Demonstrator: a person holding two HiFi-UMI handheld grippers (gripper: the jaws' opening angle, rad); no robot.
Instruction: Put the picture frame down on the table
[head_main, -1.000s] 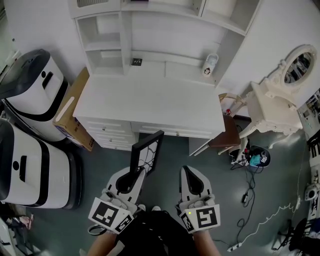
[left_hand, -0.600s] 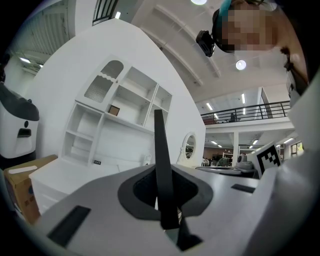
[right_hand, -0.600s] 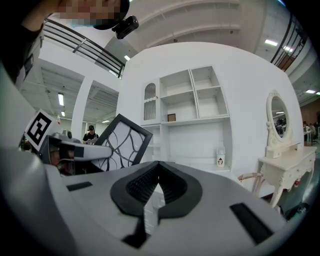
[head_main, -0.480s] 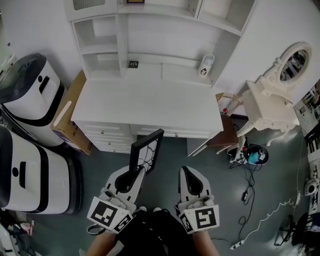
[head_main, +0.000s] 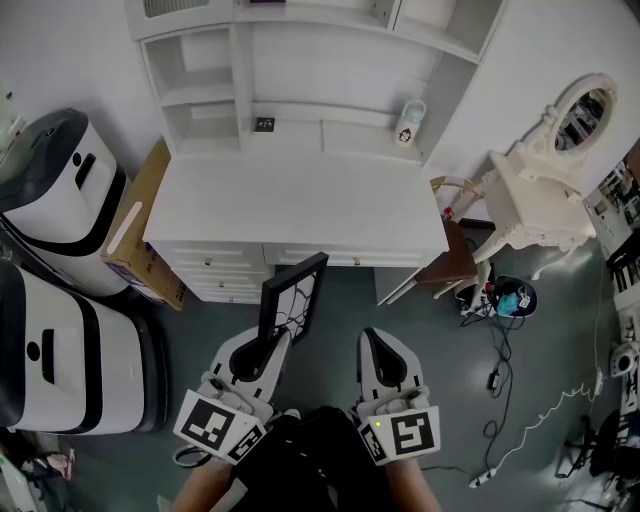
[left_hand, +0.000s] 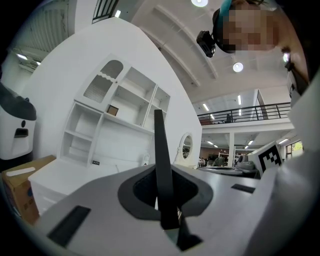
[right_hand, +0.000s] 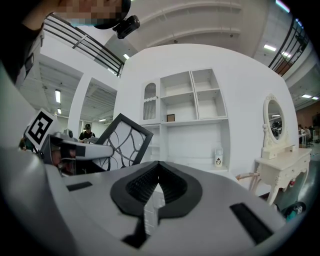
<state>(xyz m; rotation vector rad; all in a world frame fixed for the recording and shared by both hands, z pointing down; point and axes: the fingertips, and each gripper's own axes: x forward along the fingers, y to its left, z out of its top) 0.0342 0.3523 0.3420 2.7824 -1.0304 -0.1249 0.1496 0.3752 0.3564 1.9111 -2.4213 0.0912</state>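
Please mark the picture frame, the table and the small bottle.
picture frame (head_main: 295, 303): head view, its patterned middle.
table (head_main: 300, 205): head view, bare top.
small bottle (head_main: 408, 122): head view, its body.

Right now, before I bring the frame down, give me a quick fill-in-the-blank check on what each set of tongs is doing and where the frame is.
The left tongs are ___ on the black rectangular picture frame.
The right tongs are shut and hold ___.
The frame is not yet on the white wooden table; it is held in front of it, above the grey ___.
Missing words: shut; nothing; floor.
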